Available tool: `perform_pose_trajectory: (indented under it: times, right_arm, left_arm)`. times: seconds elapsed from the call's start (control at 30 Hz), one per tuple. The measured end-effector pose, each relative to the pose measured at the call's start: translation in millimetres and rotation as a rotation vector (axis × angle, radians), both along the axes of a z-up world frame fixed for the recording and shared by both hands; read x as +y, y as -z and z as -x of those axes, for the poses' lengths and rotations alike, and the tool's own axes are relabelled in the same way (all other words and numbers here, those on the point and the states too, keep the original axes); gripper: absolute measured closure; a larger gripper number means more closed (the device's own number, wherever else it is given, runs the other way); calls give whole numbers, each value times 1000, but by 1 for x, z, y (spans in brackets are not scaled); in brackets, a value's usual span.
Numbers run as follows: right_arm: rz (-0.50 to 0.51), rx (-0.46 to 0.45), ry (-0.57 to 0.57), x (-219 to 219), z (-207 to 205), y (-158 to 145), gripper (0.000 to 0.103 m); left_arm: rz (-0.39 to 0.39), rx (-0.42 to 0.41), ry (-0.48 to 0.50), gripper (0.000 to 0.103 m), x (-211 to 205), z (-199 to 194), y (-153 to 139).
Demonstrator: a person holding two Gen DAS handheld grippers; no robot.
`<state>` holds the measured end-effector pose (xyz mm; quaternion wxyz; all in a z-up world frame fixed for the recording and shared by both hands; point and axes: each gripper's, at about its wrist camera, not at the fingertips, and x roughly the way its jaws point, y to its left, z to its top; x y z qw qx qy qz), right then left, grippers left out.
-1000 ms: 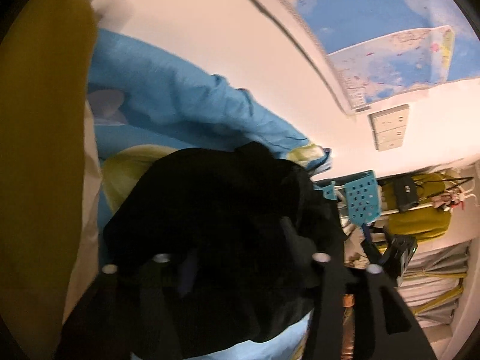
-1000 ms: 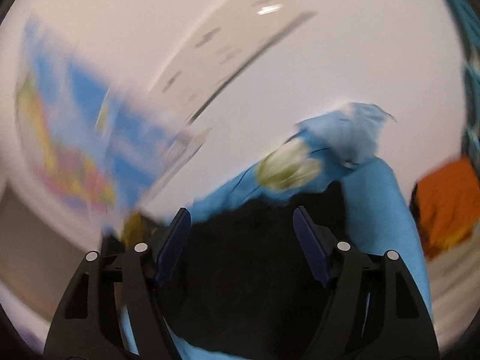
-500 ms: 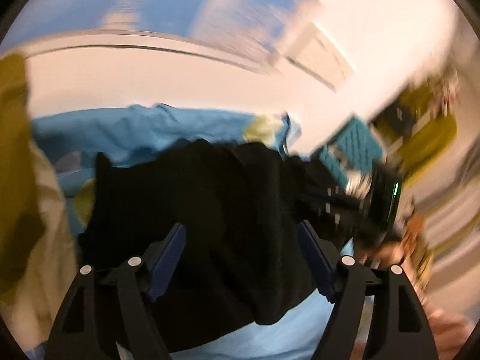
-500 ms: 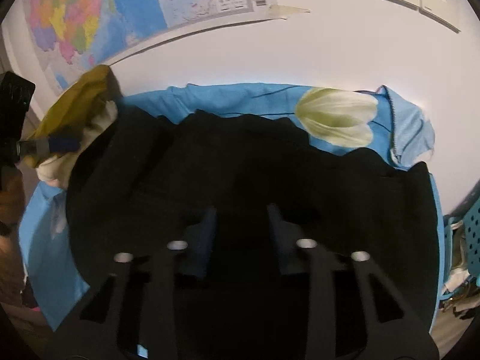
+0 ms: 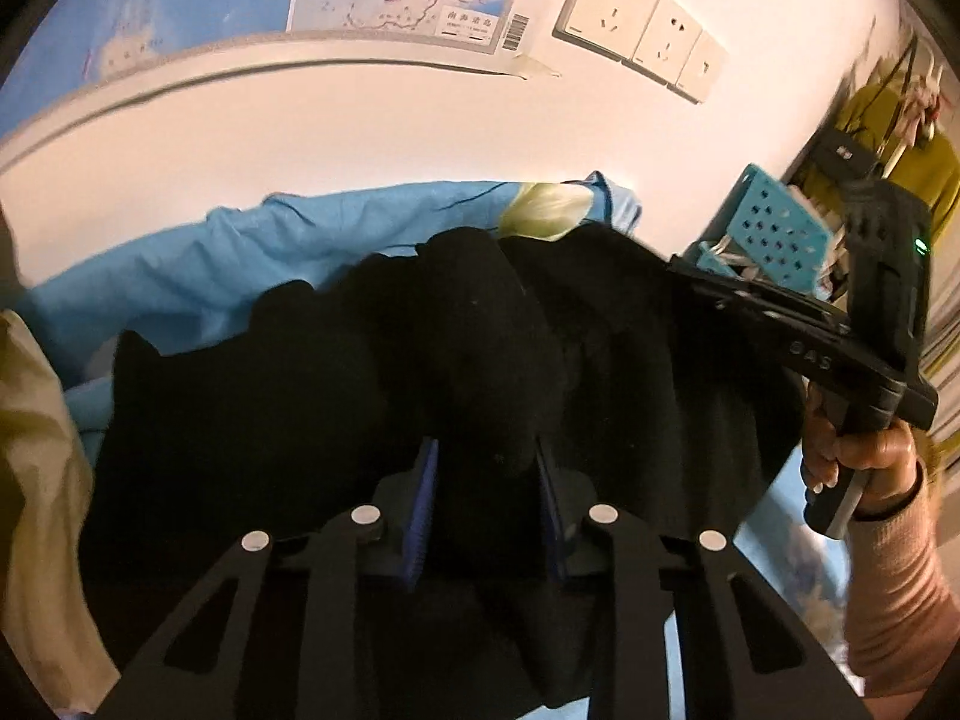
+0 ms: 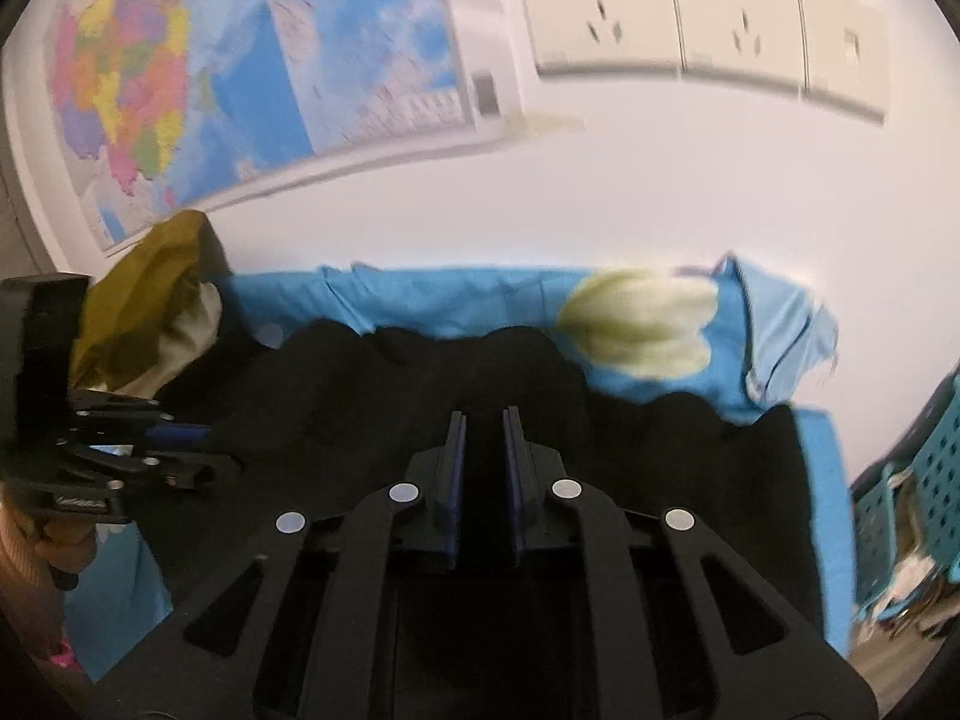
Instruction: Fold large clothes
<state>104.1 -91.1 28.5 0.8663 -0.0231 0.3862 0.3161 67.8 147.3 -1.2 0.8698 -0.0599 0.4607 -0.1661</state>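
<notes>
A large black garment (image 5: pixel 336 360) lies rumpled on a bright blue sheet (image 5: pixel 210 252) printed with a pale tulip. My left gripper (image 5: pixel 485 450) is closing, and its blue pads squeeze a raised ridge of the black cloth. My right gripper (image 6: pixel 483 420) is also closing, its pads nearly together with a thin fold of the black garment (image 6: pixel 690 480) between them. The left wrist view has the right gripper (image 5: pixel 798 330) at the garment's right edge, held by a hand (image 5: pixel 858 450). The left gripper (image 6: pixel 174 435) shows at the left edge in the right wrist view.
An olive and cream cloth pile (image 6: pixel 150 288) sits at the sheet's left end. A teal perforated basket (image 5: pixel 774 228) stands off the right end. Close behind the blue sheet (image 6: pixel 468 294) rises a white wall with a map (image 6: pixel 180 90) and sockets (image 5: pixel 630 18).
Both grippers had wide jaws a second ago and have since narrowed onto the black cloth. Both views rolled back to level, and the right gripper moved closer to the wall side of the garment.
</notes>
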Motion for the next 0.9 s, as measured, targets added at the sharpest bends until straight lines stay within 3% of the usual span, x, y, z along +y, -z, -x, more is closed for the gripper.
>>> perform_pose_trajectory:
  times: [0.13,0.27,0.47,0.53,0.67,0.77,0.9]
  right_arm:
    - [31,50,0,5,-3,21,91]
    - [39,59,-3,8,-2,25,89]
    - [43,78,0,5,-1,28,74]
    - [31,65,9,0,4,21,63]
    - [-24,4,15,-24,21,-4,59]
    - [16,-21,31,-40,30,-7,59]
    - [116,27,74,-46,16,18,82]
  left_arm:
    - [-86,-44,-4,76,-9,7,0]
    - [-116,-59,-14,75,-11,5,1]
    - [-115,-41,-39,70,-8,-2,8]
    - [-119,-24,-49,67,-7,-5,12]
    - [-97,3,-56,66,-2,-10,20]
    - [-75,23,-63,65,2,-15,25]
    - [-61,48,-88,62,3,-24,31]
